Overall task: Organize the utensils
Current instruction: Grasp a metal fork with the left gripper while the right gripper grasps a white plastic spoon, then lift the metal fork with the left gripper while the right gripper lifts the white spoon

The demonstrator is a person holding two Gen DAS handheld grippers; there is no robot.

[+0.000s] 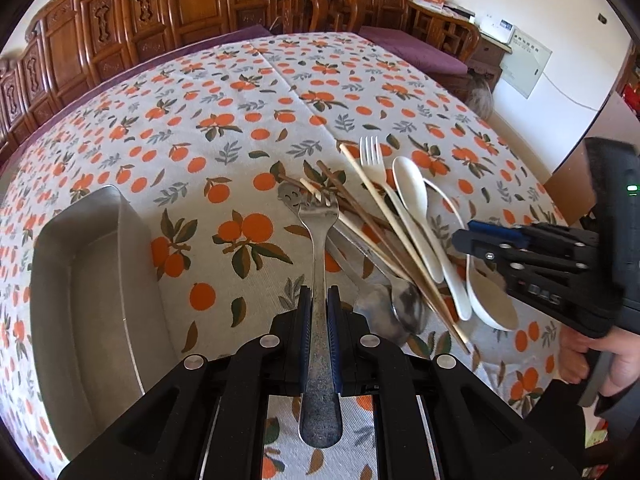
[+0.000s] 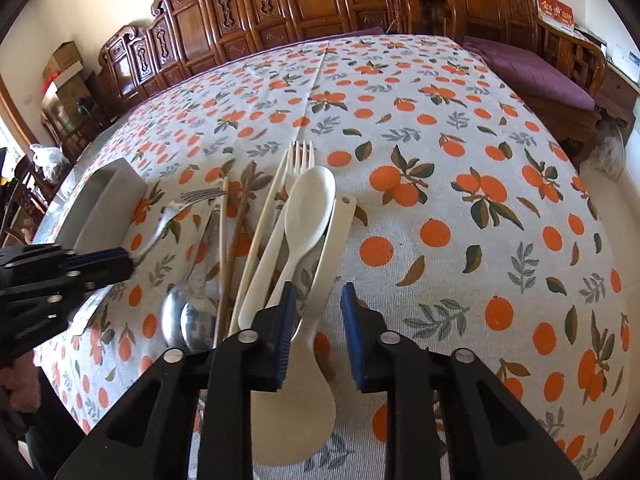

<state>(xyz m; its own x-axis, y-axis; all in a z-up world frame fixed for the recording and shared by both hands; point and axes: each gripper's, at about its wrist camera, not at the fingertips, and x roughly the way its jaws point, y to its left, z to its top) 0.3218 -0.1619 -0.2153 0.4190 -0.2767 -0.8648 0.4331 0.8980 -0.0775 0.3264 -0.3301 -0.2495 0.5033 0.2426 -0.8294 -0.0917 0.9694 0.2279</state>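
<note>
- The metal fork (image 1: 319,248) is pinched by its handle between the blue pads of the left gripper (image 1: 319,308), fingers pressed onto both sides of the stem; tines point away from the camera and the handle end juts back past the fingers. In the right wrist view the same fork (image 2: 176,212) shows lifted at a slant, tines toward the tray.
- Just right of the fork lies the utensil pile: two metal spoons (image 1: 390,304), bowls toward the camera, brown chopsticks (image 1: 360,212) and pale chopsticks (image 1: 384,220) crossing them, a white plastic fork (image 1: 372,160), a white spoon (image 1: 412,196), and a white rice paddle (image 2: 304,396).
- The right gripper (image 2: 316,312) has its fingers spread wide, holding nothing; the left blue pad sits over the handles of the white utensils, the right pad over bare cloth, and the rice paddle's blade lies between and below them. Whether a pad touches the utensils I cannot tell.
- A grey metal tray (image 1: 56,280) sits on the left side of the tabletop (image 1: 240,92), apart from the pile, with a strip of orange-print cloth between them.
- Beyond the pile the cloth runs to the far edge, where carved wooden furniture (image 1: 120,20) stands; the right edge drops to a purple-cushioned bench (image 2: 540,76).
</note>
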